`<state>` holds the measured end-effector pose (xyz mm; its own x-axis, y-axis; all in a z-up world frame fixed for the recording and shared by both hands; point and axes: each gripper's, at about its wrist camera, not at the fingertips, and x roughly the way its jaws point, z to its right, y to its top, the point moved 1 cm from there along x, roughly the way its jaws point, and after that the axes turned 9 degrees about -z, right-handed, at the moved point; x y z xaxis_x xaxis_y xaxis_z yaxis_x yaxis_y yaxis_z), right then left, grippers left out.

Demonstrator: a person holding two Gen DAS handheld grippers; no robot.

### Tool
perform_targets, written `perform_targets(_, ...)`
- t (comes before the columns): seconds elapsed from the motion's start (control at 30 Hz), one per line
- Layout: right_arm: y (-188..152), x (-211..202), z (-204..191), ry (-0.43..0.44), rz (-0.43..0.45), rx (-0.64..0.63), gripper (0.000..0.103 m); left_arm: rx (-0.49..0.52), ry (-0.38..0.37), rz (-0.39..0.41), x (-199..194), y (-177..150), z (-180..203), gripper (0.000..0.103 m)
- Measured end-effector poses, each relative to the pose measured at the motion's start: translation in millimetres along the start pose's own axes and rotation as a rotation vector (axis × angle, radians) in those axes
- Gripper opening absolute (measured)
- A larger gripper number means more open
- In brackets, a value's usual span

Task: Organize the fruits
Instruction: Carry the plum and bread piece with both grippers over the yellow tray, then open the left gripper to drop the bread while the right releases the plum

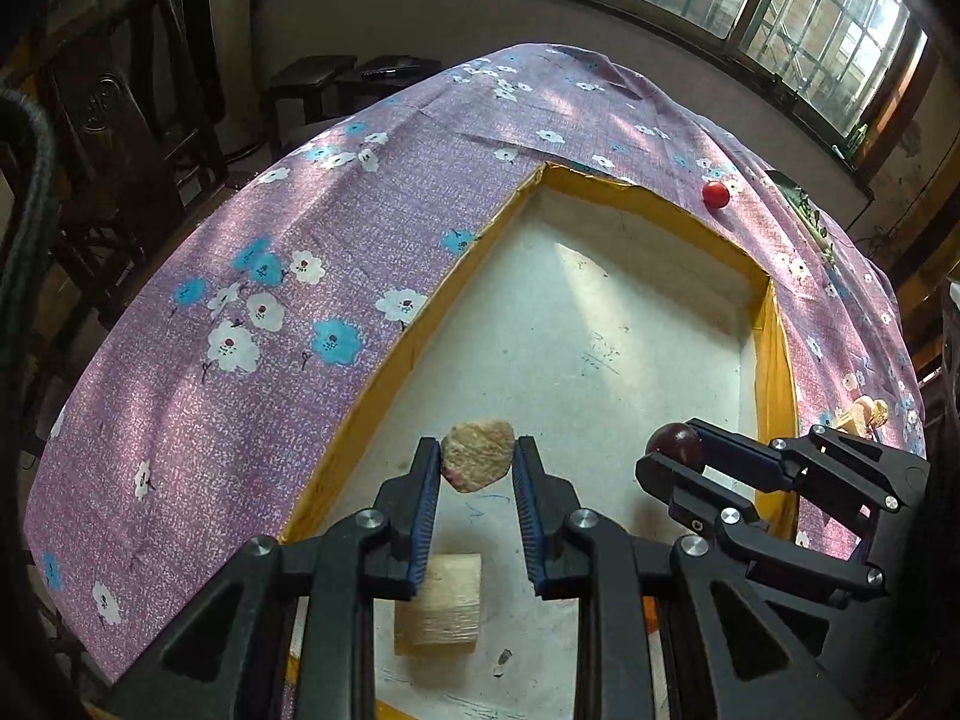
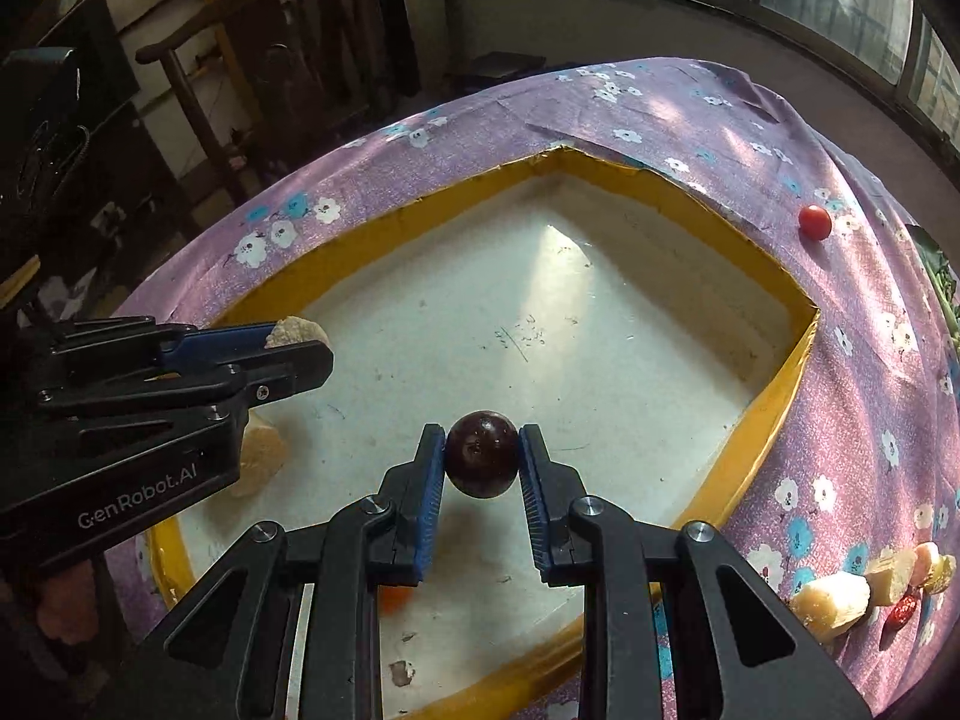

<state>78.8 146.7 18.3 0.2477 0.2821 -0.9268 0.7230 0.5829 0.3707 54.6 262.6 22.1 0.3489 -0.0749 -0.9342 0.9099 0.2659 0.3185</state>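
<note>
While a pale cut chunk (image 1: 438,606) already lies in the tray (image 1: 384,372), the left tongs (image 1: 477,468) grip a pale fruit piece (image 1: 478,455) and the right tongs (image 2: 482,462) a dark plum (image 2: 482,461) above it; a red tomato (image 2: 815,222) and more pieces (image 2: 837,600) wait on the surface (image 1: 252,324).

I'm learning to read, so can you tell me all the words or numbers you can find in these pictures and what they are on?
"GenRobot.AI": white letters on the black side of the left gripper, seen in the right wrist view.
Dark pen scribbles on the white floor of the tray: too small and messy to read.
No other words, numbers or signs show, not on the flowered cloth or the fruit.
</note>
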Motion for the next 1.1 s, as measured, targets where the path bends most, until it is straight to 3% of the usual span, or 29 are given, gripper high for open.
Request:
perform_targets(0.6,1,12,-3,-0.014,-0.042,-0.012,0.024,0.013,0.039,-0.041,17,-2,3,0.028)
perform_targets(0.8,-4,7,-3,-0.033,-0.041,-0.009,0.025,0.021,0.068,-0.043,16,-7,8,0.041)
perform_targets(0.93,-8,-1,1,-0.045,-0.025,0.022,0.035,0.028,0.082,-0.036,11,-12,9,0.046)
perform_targets(1.0,-11,-4,6,-0.028,-0.024,0.048,0.035,0.030,0.085,-0.030,8,-14,11,0.054)
perform_targets(1.1,-16,-13,9,-0.033,-0.008,0.068,0.035,0.041,0.094,-0.018,3,-18,15,0.058)
